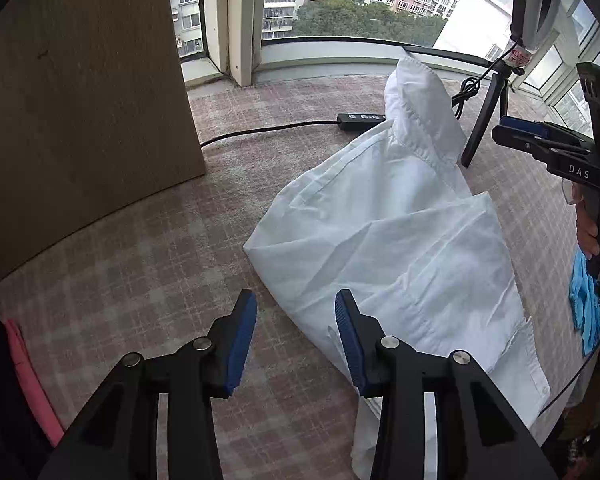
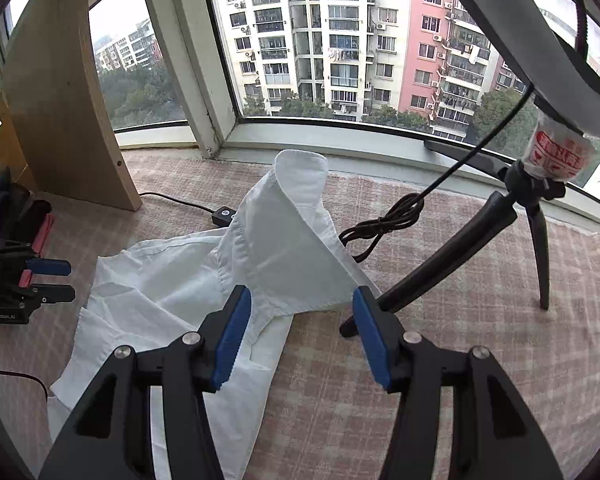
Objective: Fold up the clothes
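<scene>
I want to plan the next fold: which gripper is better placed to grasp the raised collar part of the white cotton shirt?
Probably right gripper: open, the white cotton shirt collar rises just ahead. Left gripper, open, faces its lower edge.

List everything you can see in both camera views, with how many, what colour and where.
shirt: one, white, partly folded on the checked cloth, one part sticking up
checked cloth: one, pink and beige, covering the surface
tripod: one, black, right of the shirt
cable: one, black, bundled beside the tripod
switch box: one, black, behind the shirt
wooden panel: one, light brown, left
pink garment: one, far left edge
blue cloth: one, far right edge
left claw: open, over the shirt's near edge
right claw: open, above the shirt
</scene>
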{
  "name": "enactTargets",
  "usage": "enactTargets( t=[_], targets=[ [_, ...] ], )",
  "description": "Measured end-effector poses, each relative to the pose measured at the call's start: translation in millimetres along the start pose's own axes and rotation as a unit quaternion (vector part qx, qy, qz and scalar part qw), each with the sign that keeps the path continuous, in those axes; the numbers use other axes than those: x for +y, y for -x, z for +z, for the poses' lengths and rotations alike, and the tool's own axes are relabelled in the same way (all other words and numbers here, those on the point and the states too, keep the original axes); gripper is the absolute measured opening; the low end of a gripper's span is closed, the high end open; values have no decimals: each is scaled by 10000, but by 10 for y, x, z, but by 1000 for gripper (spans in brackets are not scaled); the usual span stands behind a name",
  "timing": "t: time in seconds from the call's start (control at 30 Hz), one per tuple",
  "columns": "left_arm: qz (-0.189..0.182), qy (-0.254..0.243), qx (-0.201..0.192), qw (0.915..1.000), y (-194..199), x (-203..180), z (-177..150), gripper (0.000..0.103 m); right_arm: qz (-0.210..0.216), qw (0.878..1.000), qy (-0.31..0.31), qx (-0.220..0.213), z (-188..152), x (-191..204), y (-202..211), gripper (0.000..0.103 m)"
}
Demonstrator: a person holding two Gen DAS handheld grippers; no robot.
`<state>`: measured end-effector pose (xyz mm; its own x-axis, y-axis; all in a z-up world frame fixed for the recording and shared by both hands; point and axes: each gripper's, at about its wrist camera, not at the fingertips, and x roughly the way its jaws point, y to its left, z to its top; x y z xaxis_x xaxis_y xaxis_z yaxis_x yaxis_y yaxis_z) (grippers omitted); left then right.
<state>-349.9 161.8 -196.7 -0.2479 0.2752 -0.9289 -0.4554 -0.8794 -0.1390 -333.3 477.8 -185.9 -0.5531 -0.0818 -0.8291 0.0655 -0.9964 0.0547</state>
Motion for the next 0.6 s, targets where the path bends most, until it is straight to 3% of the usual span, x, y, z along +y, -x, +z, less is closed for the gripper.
enactTargets(
  t=[0.23,0.4,0.43,0.47,0.53,0.6],
  targets=[
    [-89,-348,244,9991,-499,31,338,46,-435,9960,763,172,532,247,-579,61],
    [-33,-774,126,9969,-597,-71,360,44,-322,9941,971,369,608,288,-875,61],
    [-51,-835,106,9964,-602,-82,359,41,-312,9935,1022,395,607,304,-905,54],
    [-107,-874,105,9961,-600,-92,352,37,-236,9933,1042,432,599,319,-919,29],
    [-218,-953,103,9952,-596,-113,339,21,-41,9935,1006,538,587,341,-905,5],
    [-218,-1077,105,9939,-577,-158,314,12,24,9942,1015,359,562,383,-744,5]
  ],
)
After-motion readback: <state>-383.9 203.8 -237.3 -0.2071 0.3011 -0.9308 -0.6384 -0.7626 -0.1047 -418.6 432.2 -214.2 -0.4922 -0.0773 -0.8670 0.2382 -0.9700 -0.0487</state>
